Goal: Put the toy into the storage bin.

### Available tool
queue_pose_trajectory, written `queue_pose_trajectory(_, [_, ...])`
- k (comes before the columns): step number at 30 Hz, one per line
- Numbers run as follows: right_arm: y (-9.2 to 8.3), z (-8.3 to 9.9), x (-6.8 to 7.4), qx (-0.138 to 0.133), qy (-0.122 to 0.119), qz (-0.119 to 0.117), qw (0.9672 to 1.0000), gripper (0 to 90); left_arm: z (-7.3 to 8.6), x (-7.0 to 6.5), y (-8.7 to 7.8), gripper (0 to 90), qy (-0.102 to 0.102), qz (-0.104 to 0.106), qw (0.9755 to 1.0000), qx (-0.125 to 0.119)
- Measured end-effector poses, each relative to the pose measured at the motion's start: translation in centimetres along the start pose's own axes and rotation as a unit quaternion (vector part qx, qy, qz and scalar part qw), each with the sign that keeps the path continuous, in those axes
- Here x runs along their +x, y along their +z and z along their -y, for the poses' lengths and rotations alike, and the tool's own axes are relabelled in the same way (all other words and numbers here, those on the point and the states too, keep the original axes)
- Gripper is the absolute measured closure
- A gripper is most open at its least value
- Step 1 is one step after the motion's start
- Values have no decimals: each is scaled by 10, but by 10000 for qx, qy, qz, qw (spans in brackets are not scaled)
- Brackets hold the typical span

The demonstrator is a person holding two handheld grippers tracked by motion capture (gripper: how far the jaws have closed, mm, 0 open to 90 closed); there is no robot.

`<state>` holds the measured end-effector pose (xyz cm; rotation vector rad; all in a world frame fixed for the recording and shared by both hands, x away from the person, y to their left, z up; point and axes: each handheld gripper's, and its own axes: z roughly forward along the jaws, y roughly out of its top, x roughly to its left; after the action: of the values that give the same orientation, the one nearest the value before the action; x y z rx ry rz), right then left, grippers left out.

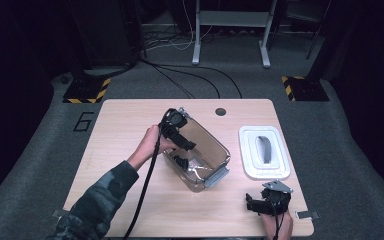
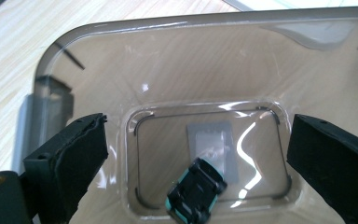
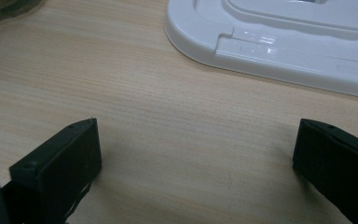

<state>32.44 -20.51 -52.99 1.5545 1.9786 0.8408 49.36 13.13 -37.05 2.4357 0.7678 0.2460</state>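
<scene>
The wooden table (image 1: 130, 200) carries everything. The largest item on it is the clear plastic container (image 1: 215, 145), which sits near the table's middle with its long axis running diagonally, from far left to near right. To its right, apart from it, the white lid (image 1: 250, 167) lies flat with its long axis running near to far.

My left gripper (image 1: 184, 142) is positioned over the container's left rim, jaws angled down into the interior. In the left gripper view the jaws stand wide apart, one at each side of the frame, with nothing clamped between them and neither pad in contact with any object. The small black and teal object (image 2: 196, 192) lies on the container floor below and between the jaws, free of both pads. Its long axis runs roughly near to far in that view, tilted slightly to the right at the far end. A pale rectangular label (image 2: 214, 142) sits on the container floor just beyond it.

My right gripper (image 1: 252, 202) rests low at the near right of the table, just near of the lid. Its jaws are also spread wide over bare wood, holding nothing and touching nothing.
</scene>
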Motion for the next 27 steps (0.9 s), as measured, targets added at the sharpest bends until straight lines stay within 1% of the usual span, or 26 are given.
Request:
queue_pose_trajectory(1, [0, 0, 0, 1, -1, 0, 10000, 3, 6, 0, -7, 38, 17, -23, 10000, -50])
queue_pose_trajectory(2, [0, 0, 0, 1, -1, 0, 10000, 3, 9, 0, -11, 36, 5, -37, 10000, -87])
queue_pose_trajectory(3, [0, 0, 0, 1, -1, 0, 10000, 3, 9, 0, -11, 34, 5, -37, 10000, -87])
queue_pose_trajectory(4, [0, 0, 0, 1, -2, 0, 10000, 3, 16, 0, -18, 30, 7, -60, 9999, -152])
queue_pose_trajectory(5, [0, 0, 0, 1, -2, 0, 10000, 3, 16, 0, -18, 26, 7, -60, 9999, -152])
queue_pose_trajectory(7, [0, 0, 0, 0, 2, 1, 10000, 3, 23, 0, -24, 25, 13, -81, 9998, -201])
queue_pose_trajectory(9, [0, 0, 0, 2, -7, -2, 10000, 3, 36, -1, -34, 22, 0, -145, 9994, -305])
queue_pose_trajectory(12, [0, 0, 0, 1, -2, -1, 10000, 3, 50, -1, -43, 19, -38, -186, 9991, -392])
queue_pose_trajectory(13, [0, 0, 0, 1, -2, -1, 10000, 3, 50, -1, -43, 19, -38, -186, 9991, -392])
queue_pose_trajectory(14, [0, 0, 0, 2, -2, 2, 10000, 3, 53, -1, -45, 19, -48, -205, 9989, -409])
queue_pose_trajectory(15, [0, 0, 0, 1, -1, 1, 10000, 4, 57, -1, -47, 19, -35, -242, 9988, -432])
queue_pose_trajectory(16, [0, 0, 0, 1, -1, 1, 10000, 3, 68, -1, -51, 19, -72, -278, 9985, -464])
queue_pose_trajectory(17, [0, 0, 0, 1, -1, 1, 10000, 3, 68, -1, -51, 19, -72, -278, 9985, -464])
queue_pose_trajectory(18, [0, 0, 0, 1, -2, 2, 10000, 3, 77, -1, -54, 18, -124, -339, 9983, -466])
queue_pose_trajectory(19, [0, 0, 0, 1, -2, 2, 10000, 3, 77, -1, -54, 18, -124, -339, 9983, -466])
queue_pose_trajectory(20, [0, 0, 0, 2, -2, 3, 10000, 3, 86, 0, -55, 16, -155, -396, 9980, -471])
queue_pose_trajectory(21, [0, 0, 0, 3, -3, 2, 10000, 3, 86, 0, -55, 16, -155, -396, 9980, -471])
queue_pose_trajectory(23, [0, 0, 0, 1, 3, 4, 10000, 3, 96, 1, -57, 14, -205, -454, 9977, -466])
queue_pose_trajectory(25, [0, 0, 0, 1, 1, 4, 10000, 3, 105, 2, -59, 12, -233, -556, 9969, -510])
queue_pose_trajectory(26, [0, 0, 0, 1, 1, 4, 10000, 3, 112, 3, -60, 11, -293, -592, 9963, -558])
queue_pose_trajectory(27, [0, 0, 0, 1, 1, 4, 10000, 3, 112, 3, -60, 13, -293, -592, 9963, -558])
